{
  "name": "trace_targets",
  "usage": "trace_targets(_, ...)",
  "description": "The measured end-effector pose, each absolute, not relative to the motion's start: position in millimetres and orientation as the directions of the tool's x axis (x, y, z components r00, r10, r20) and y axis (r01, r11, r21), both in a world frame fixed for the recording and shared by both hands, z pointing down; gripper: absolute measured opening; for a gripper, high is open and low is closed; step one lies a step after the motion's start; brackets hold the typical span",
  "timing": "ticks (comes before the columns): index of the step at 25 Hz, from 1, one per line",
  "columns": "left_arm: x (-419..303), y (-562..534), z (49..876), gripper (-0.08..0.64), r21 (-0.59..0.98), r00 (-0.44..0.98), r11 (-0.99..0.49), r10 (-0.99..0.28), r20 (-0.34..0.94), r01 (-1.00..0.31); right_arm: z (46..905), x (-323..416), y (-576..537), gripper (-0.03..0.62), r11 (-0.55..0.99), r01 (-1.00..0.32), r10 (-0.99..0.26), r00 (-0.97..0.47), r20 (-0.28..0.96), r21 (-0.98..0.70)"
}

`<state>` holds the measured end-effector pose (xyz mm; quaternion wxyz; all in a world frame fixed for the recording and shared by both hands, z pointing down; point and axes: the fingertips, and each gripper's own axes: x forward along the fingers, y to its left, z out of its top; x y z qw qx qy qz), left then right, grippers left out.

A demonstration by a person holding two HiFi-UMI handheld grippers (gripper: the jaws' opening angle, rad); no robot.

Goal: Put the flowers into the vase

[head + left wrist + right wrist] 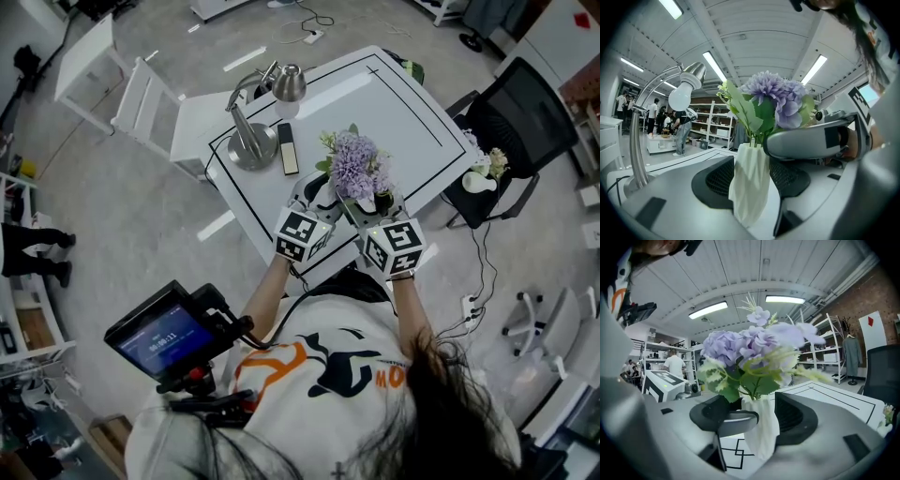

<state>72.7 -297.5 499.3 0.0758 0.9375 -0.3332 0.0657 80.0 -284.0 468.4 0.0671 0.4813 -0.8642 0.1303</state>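
Observation:
A bunch of purple flowers (356, 167) with green leaves stands in a white faceted vase (750, 187) near the front edge of the white table (394, 103). In the head view the blooms hide most of the vase. My left gripper (323, 195) reaches in from the left, and both its black pads (712, 183) lie against the vase's sides. My right gripper (382, 202) comes in from the right and stands open, one jaw on each side of the vase (761, 427). In the right gripper view the flowers (750, 348) rise above the jaws. One jaw of each gripper crosses the other's view.
A silver desk lamp (253, 141) and a black bar-shaped device (289, 148) stand on the table behind the vase. A black office chair (516, 131) at the right carries a second small vase of flowers (483, 173). A white chair (150, 108) stands at the left.

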Motion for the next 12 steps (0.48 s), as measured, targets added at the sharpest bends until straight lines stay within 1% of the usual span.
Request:
trace_targets(10,74,-297,500,0.244,0.12,0.774,-0.766,-0.611,0.17,-0.631,474,94,-266,0.29,0.455,-0.86,-0.828,-0.504,0.245,-0.232)
trace_targets(12,74,-297,501,0.259,0.128,0.768,-0.759,-0.617,0.17,-0.638,475,96,-264,0.29,0.451,-0.859,-0.829,-0.503,0.243,-0.241)
